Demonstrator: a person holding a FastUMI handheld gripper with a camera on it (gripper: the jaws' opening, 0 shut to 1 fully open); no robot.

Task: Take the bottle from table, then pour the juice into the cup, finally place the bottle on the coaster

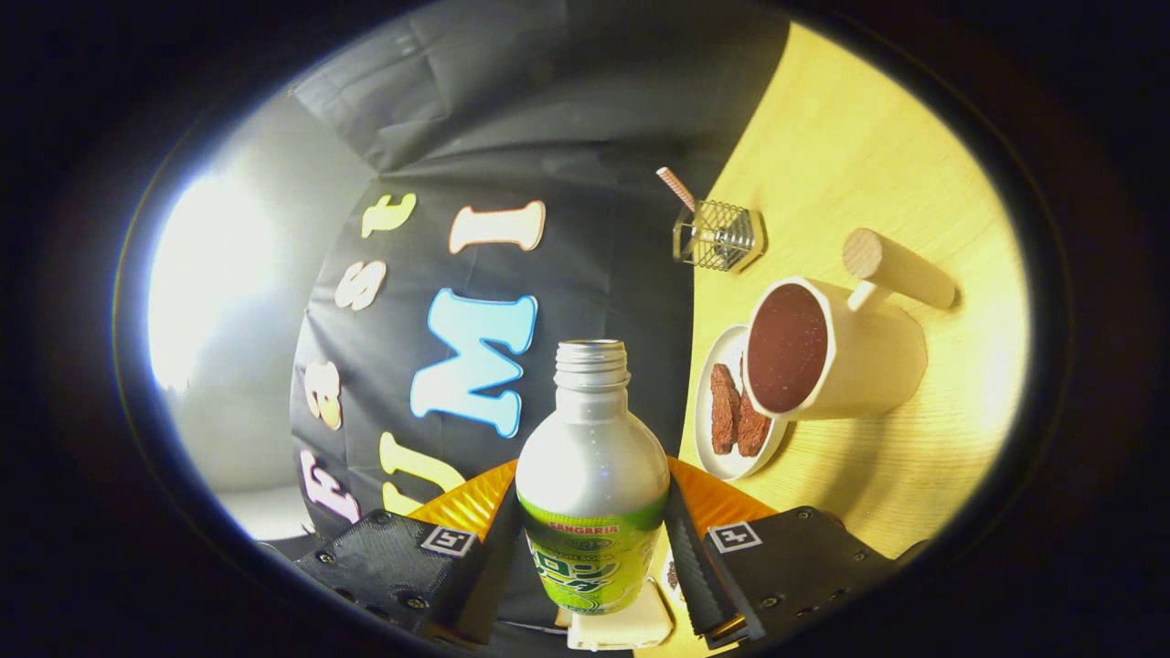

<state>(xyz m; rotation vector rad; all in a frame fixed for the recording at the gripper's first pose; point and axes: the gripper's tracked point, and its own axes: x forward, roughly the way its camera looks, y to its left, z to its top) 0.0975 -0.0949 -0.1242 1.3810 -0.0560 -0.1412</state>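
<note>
Gripper (592, 557) clamped on bottle (592, 475), both fingers pressing its sides; cap off, cup (836, 352) at approx. 2 o'clock on desk (868, 164).

The cup (836, 352) hides part of the plate (708, 402) (and its brown pieces).

I read "SANGARIA" in red on the green label band of the silver metal bottle (592, 475). Below it are large Japanese characters I can't make out.
</note>
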